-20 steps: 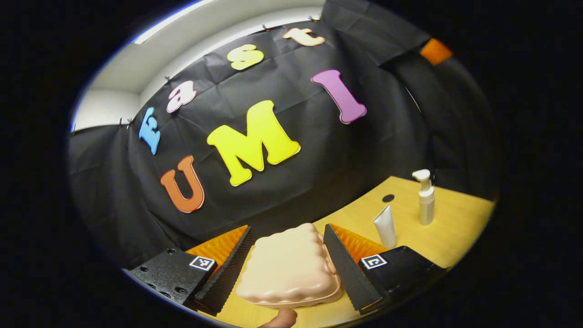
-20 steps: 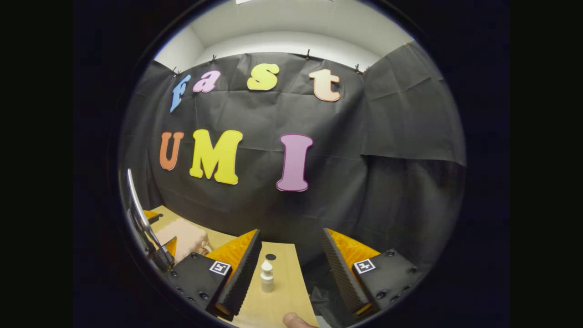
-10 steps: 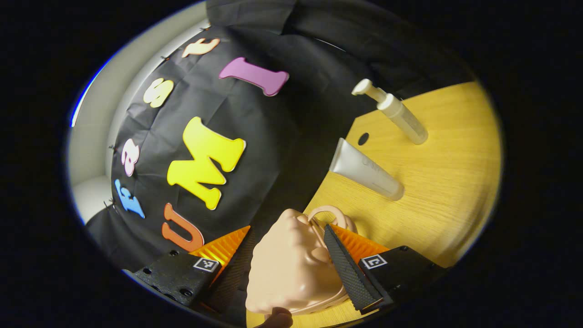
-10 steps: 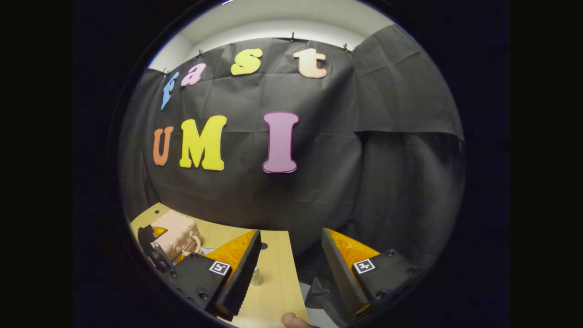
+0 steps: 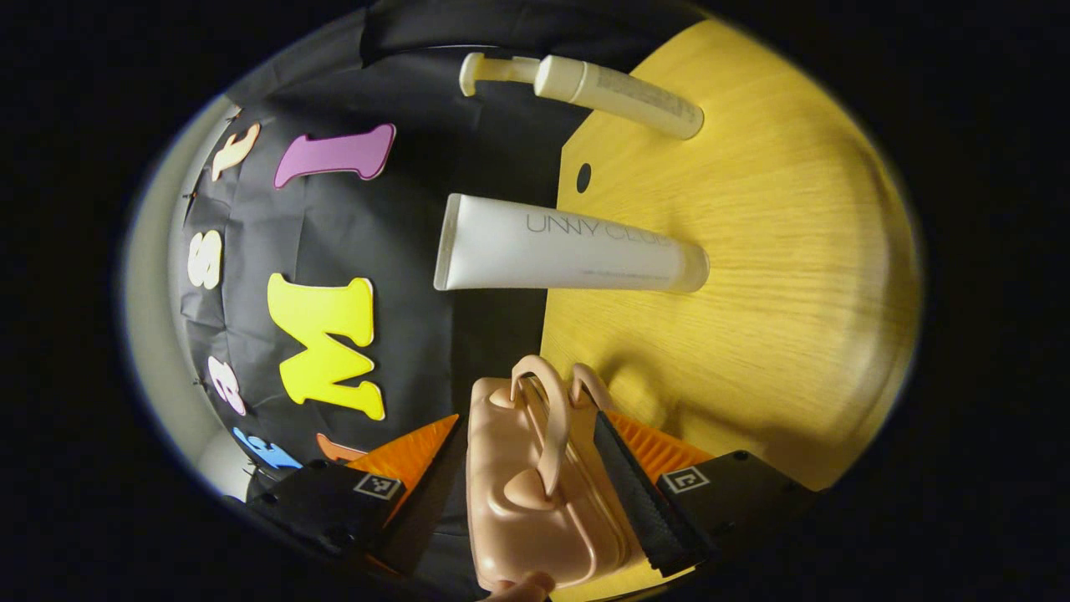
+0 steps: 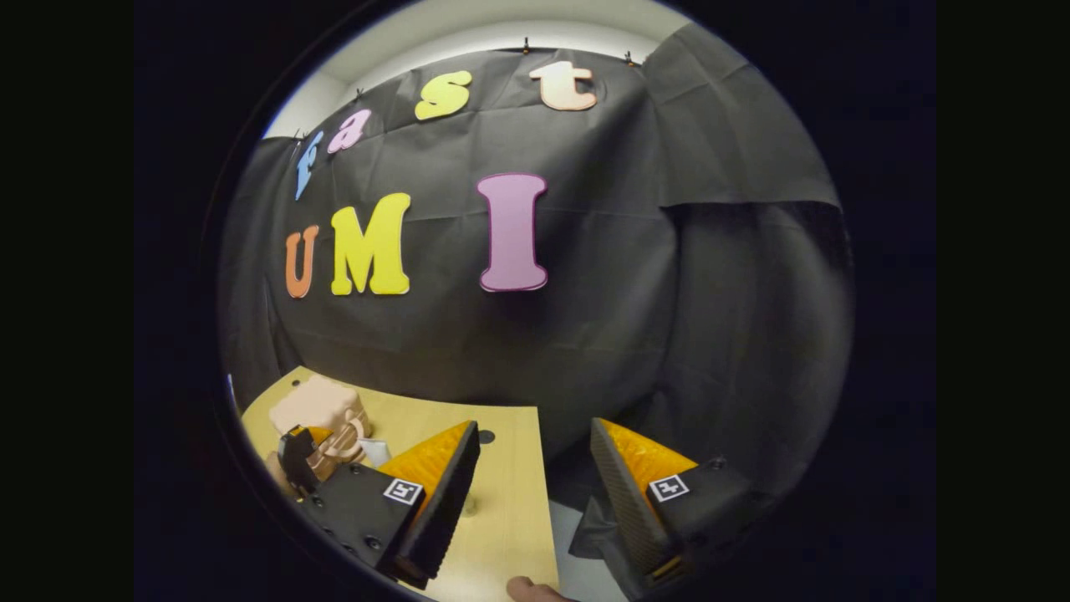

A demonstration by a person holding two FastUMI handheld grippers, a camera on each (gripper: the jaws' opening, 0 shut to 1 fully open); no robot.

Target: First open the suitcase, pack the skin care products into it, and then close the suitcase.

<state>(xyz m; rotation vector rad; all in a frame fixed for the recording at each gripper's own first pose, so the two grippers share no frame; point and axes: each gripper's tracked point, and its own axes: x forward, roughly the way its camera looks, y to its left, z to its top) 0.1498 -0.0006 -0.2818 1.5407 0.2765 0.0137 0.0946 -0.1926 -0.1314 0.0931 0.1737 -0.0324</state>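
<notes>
Right now your left gripper (image 5: 535,493) jaws pinch the closed suitcase (image 5: 535,485) at lower centre; right gripper (image 6: 535,493) jaws spread, idle; opening comes next, tube (image 5: 568,255) and pump bottle (image 5: 614,88) waiting above on the desk (image 5: 752,293)

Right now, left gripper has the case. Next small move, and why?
Probably settle the suitcase on the table handle-up and keep the grip. The left gripper is shut on it, the case is still closed, and the tube and pump bottle still wait unpacked. The right gripper is open and free for the lid.
</notes>
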